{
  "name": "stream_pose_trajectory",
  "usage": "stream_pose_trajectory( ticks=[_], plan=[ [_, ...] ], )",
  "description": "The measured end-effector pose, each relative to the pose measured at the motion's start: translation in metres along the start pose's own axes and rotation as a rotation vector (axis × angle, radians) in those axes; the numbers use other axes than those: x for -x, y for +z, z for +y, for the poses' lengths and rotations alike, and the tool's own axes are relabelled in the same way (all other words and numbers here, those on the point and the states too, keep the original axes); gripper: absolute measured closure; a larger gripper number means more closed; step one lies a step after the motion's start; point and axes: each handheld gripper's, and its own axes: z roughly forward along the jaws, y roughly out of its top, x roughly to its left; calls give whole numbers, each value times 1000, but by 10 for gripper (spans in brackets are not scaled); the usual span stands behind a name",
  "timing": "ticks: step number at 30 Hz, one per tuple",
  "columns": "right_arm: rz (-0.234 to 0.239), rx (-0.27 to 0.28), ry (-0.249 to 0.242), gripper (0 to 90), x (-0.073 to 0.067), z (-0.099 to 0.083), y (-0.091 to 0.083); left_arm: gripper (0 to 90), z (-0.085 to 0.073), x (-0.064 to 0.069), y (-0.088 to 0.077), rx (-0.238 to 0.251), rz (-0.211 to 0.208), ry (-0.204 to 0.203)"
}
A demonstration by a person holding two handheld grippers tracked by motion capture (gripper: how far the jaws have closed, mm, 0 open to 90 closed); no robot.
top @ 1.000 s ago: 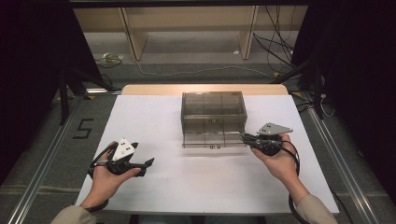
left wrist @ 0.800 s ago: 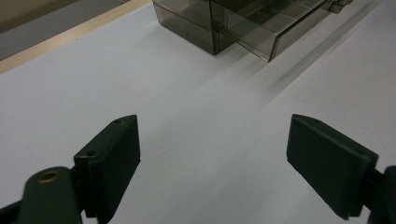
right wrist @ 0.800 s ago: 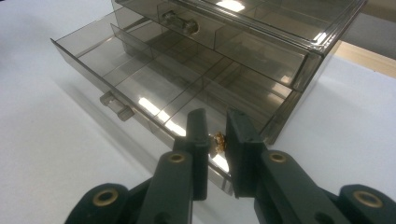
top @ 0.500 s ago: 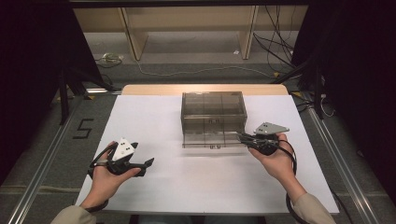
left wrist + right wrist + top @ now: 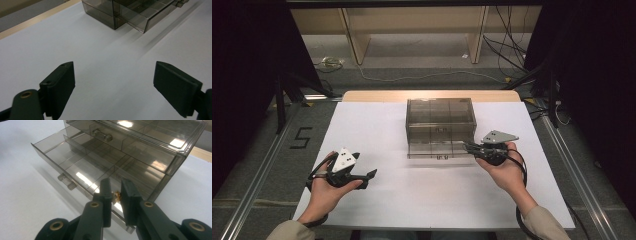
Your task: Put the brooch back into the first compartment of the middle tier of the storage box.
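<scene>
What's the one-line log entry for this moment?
right hand-held gripper: shut on small gold item, over open bottom drawer | left hand-held gripper: open, idle | organizer: top drawer shut

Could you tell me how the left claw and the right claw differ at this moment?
The left claw stands wide open with nothing between its jaws; the right claw is nearly closed on a small gold object. The left claw hovers over bare white table, away from the smoky drawer box; the right claw sits at the pulled-out bottom drawer. Both have black jaws and are hand-held.
</scene>
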Motion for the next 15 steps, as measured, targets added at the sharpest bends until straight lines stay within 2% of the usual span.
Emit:
stream_pose_trajectory(
  ticks=[15],
  plan=[
    [10,-1,-7,805,-3,3,4,175,0,0,0,0,-1,-1]
  ],
)
